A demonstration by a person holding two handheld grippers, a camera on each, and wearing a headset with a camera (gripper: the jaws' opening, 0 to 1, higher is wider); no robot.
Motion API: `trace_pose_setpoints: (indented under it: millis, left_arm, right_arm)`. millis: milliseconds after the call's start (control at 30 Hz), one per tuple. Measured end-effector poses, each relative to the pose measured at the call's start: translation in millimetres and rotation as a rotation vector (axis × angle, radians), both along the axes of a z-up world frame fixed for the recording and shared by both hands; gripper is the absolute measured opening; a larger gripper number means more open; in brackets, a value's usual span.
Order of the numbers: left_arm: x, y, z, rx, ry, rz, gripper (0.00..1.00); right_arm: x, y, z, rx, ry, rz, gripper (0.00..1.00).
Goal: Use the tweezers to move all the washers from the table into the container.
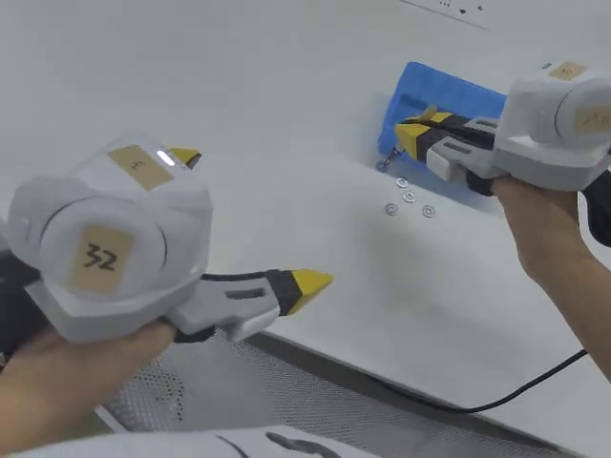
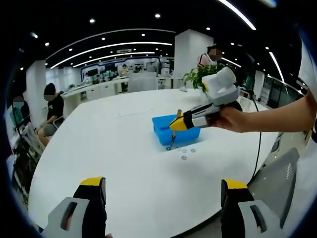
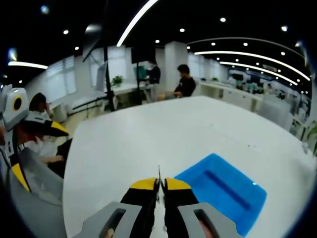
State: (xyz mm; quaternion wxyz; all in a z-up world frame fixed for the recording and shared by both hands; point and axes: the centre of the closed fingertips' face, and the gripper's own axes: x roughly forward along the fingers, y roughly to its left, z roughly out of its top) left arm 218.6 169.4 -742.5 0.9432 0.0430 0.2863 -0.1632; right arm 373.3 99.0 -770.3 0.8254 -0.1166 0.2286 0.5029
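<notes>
One white counter (image 1: 286,86), broad and round-edged. One blue container (image 1: 456,92), which stood open on the counter's far side. The left tool (image 1: 250,219) was spread wide, held nothing, and was well apart from the washers. The right tool (image 1: 412,132) was pressed together on the tweezers (image 1: 389,160) at the container's near edge. The tweezers pointed down beside that edge. Four washers (image 1: 410,197) lay loose on the counter just beside the container, near the tweezers' tips but apart from them.
</notes>
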Motion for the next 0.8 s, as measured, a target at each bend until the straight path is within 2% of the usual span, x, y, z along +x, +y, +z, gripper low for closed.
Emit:
trace_pose_setpoints:
  millis: [133,233,367,533,800]
  left_arm:
    - [1.0,-1.5,-1.8,-0.011,0.002,0.008,0.99]
    - [0.7,-1.6,-5.5,-0.002,0.013,0.001,0.99]
    - [0.2,1.4,-7.7,0.002,0.019,0.003,0.99]
    - [1.5,6.8,-8.1,-0.002,0.011,0.017,0.96]
    - [2.9,12.2,-6.3,0.009,0.002,0.027,0.96]
  right_arm:
    - [2.2,2.1,-5.5,-0.009,-0.015,0.006,0.02]
    - [5.1,3.8,-8.8,-0.011,-0.018,0.007,0.02]
    - [6.0,5.6,-13.1,-0.006,-0.005,0.000,0.02]
    - [6.1,5.3,-18.7,-0.028,-0.020,0.002,0.02]
    - [9.5,6.4,-17.0,-0.031,-0.038,0.002,0.02]
